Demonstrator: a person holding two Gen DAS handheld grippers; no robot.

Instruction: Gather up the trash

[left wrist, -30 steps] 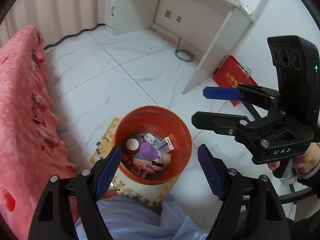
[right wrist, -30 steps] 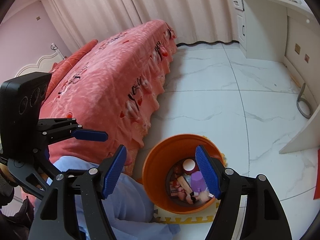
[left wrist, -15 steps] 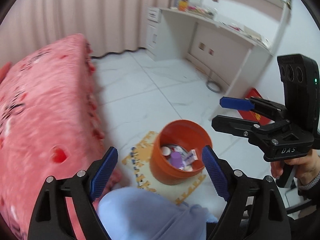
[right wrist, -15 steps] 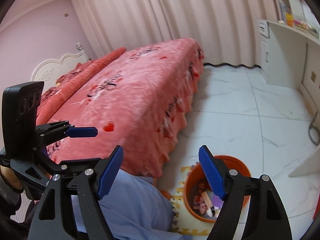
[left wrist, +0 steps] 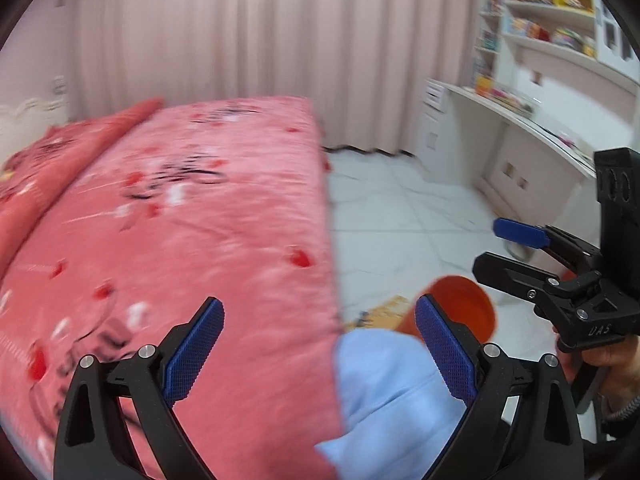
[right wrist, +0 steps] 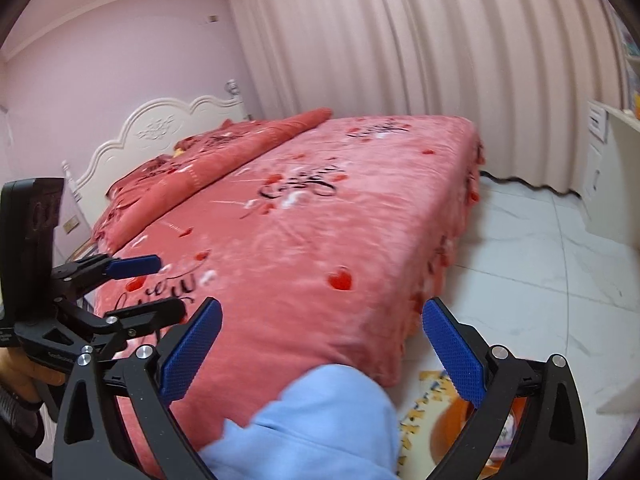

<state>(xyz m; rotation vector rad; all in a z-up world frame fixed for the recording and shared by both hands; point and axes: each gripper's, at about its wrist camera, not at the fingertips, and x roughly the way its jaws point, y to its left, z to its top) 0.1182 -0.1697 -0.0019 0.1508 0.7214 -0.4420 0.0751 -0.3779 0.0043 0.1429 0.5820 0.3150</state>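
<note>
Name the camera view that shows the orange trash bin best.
The left wrist view. There the orange trash bin shows its open rim and side on the floor beyond the bed, though it is blurred and partly behind a blue fingertip. The right wrist view catches only a sliver of it at the bottom edge, behind that gripper's finger.

Bed left of bin, desk behind
</note>
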